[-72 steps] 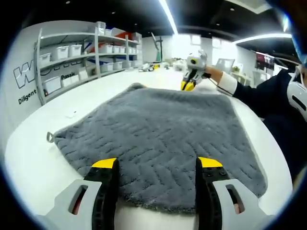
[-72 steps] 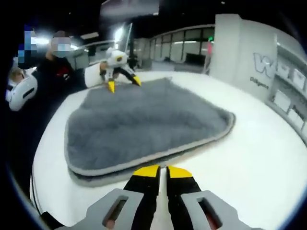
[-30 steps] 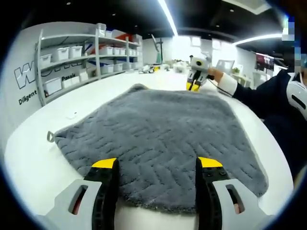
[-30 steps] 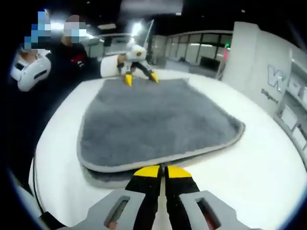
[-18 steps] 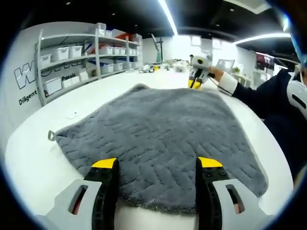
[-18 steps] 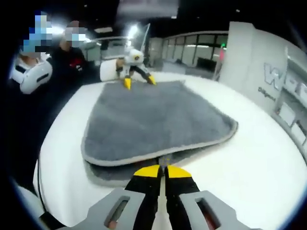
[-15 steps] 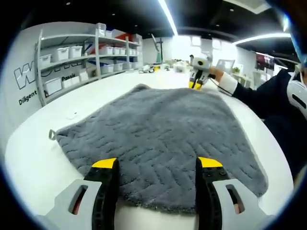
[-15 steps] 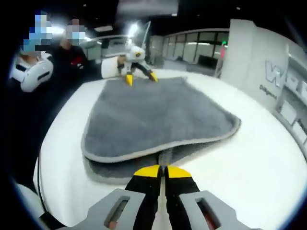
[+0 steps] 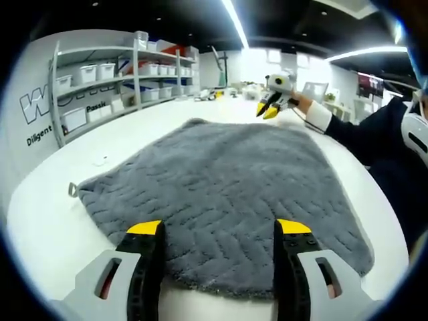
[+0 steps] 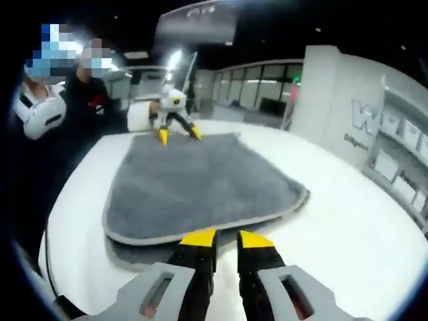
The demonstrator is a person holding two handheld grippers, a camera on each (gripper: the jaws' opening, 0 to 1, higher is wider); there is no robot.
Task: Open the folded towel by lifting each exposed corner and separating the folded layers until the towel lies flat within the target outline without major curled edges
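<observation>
A grey folded towel (image 10: 200, 180) lies on the white tabletop (image 10: 354, 227). The left gripper (image 9: 217, 231) rests spread over one edge; the right gripper (image 10: 226, 239), slightly parted and holding nothing, hovers by the layered edge, likely to separate it.

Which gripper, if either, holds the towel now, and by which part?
Neither. The left gripper hangs open over the towel; the right gripper has its jaws apart, off the edge.

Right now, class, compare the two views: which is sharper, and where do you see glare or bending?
Left gripper view: sharp, the towel weave crisp; ceiling strip lights glare; the shelves bow with fisheye. Right gripper view: softer, slightly blurred, dim at its edges; a bright lamp flares behind the left hand-held gripper.
</observation>
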